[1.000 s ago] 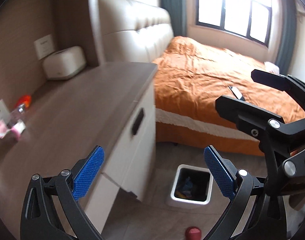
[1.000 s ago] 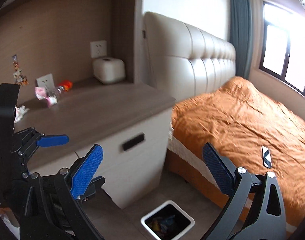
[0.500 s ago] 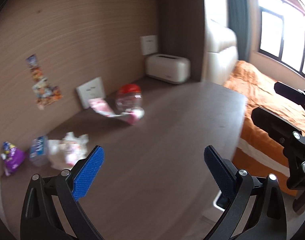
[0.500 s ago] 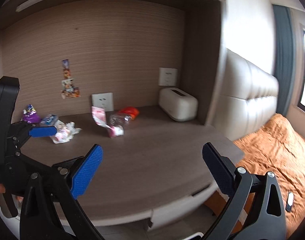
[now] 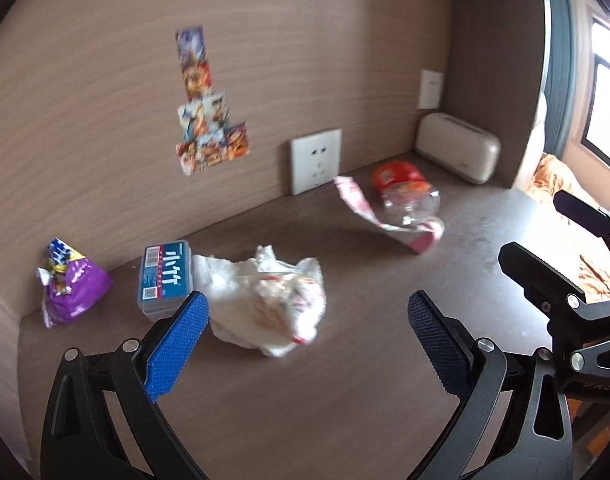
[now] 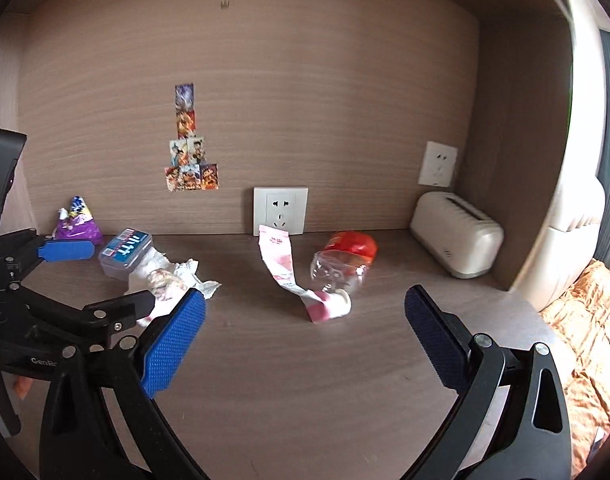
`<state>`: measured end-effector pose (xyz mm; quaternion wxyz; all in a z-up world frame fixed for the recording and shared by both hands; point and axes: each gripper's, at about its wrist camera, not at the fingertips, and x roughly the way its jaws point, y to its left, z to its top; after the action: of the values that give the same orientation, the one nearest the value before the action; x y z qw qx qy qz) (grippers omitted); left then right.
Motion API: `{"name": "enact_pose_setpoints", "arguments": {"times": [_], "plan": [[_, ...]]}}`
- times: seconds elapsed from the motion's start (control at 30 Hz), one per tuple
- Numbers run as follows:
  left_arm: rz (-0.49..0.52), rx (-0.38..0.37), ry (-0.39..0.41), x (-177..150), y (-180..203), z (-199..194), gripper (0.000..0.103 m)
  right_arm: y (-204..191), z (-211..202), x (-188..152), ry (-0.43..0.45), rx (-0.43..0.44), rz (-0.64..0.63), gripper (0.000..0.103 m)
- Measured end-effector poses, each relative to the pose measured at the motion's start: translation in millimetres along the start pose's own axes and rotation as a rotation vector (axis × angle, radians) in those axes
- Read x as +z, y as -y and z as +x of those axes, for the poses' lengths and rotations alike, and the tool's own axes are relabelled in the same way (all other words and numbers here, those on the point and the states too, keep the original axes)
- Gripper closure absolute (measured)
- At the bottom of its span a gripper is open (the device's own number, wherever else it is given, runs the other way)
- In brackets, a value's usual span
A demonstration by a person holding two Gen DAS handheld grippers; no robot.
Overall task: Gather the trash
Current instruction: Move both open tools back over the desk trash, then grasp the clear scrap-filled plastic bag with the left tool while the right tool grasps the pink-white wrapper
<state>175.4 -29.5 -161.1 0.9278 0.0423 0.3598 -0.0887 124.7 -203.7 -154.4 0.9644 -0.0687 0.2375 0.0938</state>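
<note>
Trash lies on the brown desk [image 5: 353, 392]. A crumpled white paper wad [image 5: 265, 300] sits just beyond my left gripper [image 5: 307, 306], which is open and holds nothing. Left of the wad are a clear box with a blue label [image 5: 165, 280] and a purple snack bag [image 5: 69, 284]. Farther right lie a pink-and-white wrapper strip [image 5: 385, 220] and a clear bottle with a red cap [image 5: 409, 196]. My right gripper [image 6: 305, 300] is open and empty, facing the pink wrapper [image 6: 281, 264] and the bottle [image 6: 341, 268]. The paper wad [image 6: 173, 276] is partly hidden behind my left gripper [image 6: 109, 276].
A white tissue dispenser [image 6: 457, 236] stands at the back right corner. A wall socket [image 6: 280, 210] and stickers [image 6: 189, 160] are on the back panel. A side panel [image 6: 517, 160] closes the desk's right end, with the orange bed [image 6: 585, 320] beyond it.
Both views have swung from the bed and the floor bin round to the desk's back wall. Both grippers have come closer to the trash. Both have stayed open.
</note>
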Motion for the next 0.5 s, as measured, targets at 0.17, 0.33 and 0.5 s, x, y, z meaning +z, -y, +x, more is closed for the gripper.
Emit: {"name": "enact_pose_setpoints", "arguments": {"times": [0.17,0.33,0.5], "plan": [[-0.013,-0.033,-0.057,8,-20,40,0.005,-4,52,-1,-0.077,-0.065,-0.039,0.003],[-0.008,-0.085,-0.098,13,-25,66,0.006,-3,97,-8,-0.17,-0.103,-0.074,0.003],[0.013,-0.097,-0.142,11,-22,82,0.018,-3,124,-11,-0.222,-0.09,-0.082,0.005]]}}
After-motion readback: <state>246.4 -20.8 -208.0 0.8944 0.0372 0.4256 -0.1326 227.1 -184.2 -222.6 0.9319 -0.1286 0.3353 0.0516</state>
